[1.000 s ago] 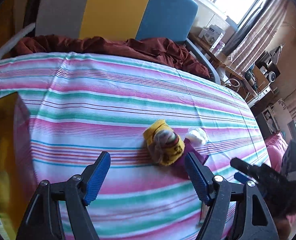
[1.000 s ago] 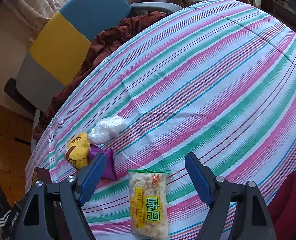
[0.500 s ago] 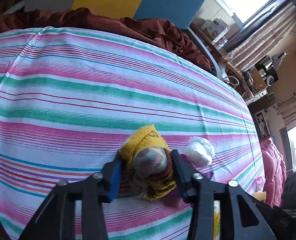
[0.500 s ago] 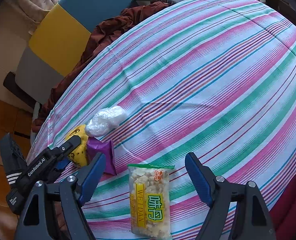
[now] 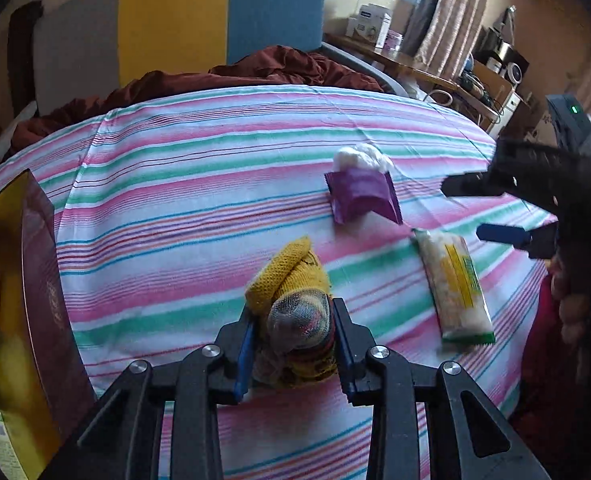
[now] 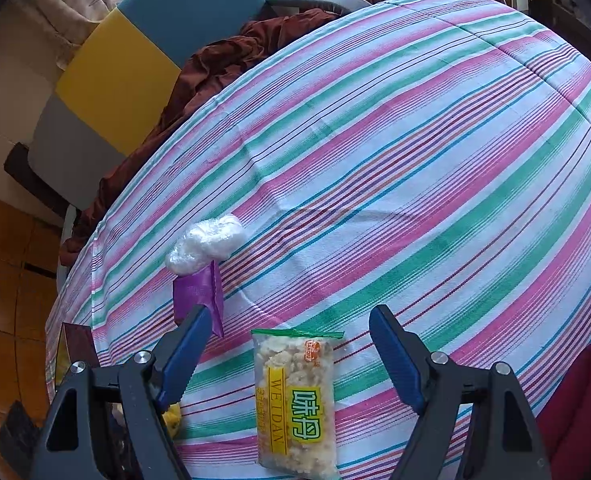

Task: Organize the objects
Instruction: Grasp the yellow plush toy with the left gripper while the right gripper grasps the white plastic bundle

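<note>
One yellow knitted sock bundle (image 5: pixel 295 320) is clamped between the blue pads of the left hand-held gripper (image 5: pixel 293 350), whose jaws have just been closing and are now pressed narrow against both sides of it. The bundle is seen raised slightly over the striped cloth (image 5: pixel 199 184) that covers the surface. In the right wrist view only a small yellow patch of it is visible, below the left finger of the right hand-held gripper (image 6: pixel 285 360).

The right hand-held gripper is held wide, with nothing gripped. One clear snack packet (image 6: pixel 295 396) with yellow and green print is lying flat on the cloth between its two fingers, untouched by either pad. One purple wrapper (image 6: pixel 199 296) is found just beyond its left finger, partly hidden by the fingertip. One white crumpled plastic ball (image 6: pixel 205 244) is set directly beyond the wrapper, touching its far edge.

From the left hand-held gripper, the purple wrapper and the white ball are seen ahead and to the right, and the snack packet nearer on the right. One dark red box (image 5: pixel 47 300) with a yellow interior is placed at its left, at the edge of the cloth. One dark red blanket (image 5: pixel 215 76) is heaped beyond the cloth, against a chair back (image 5: pixel 215 16) panelled in grey, yellow and blue.
</note>
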A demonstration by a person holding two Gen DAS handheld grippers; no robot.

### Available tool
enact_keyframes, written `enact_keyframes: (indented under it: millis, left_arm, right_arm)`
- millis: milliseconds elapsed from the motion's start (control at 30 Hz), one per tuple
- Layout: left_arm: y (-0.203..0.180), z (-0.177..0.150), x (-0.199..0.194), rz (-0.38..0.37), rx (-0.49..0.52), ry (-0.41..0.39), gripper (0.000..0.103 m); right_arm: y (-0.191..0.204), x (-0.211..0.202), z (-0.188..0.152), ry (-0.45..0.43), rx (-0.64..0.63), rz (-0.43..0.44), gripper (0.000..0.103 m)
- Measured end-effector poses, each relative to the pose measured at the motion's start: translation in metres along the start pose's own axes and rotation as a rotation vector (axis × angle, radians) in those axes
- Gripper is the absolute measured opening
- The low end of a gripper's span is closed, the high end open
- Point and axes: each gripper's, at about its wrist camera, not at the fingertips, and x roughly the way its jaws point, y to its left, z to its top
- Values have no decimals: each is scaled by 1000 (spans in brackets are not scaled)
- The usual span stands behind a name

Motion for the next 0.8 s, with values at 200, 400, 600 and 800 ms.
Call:
enact_keyframes:
  millis: [200, 400, 600, 800]
  left_arm:
    - [5, -5, 5, -36, -13, -7, 34]
    - [13, -3, 9, -72, -53, -5, 35]
    - [17, -4, 10, -90, -72, -8, 36]
    - [17, -5, 13, -93, -78, -13, 40]
  right_arm:
    - [21, -1, 1, 8, -71, 6, 81]
    - [65, 27, 24, 40, -219, -41, 81]
    - [86, 66, 46, 67, -297, -121, 81]
    - [89, 94, 54, 86, -350, -180, 35]
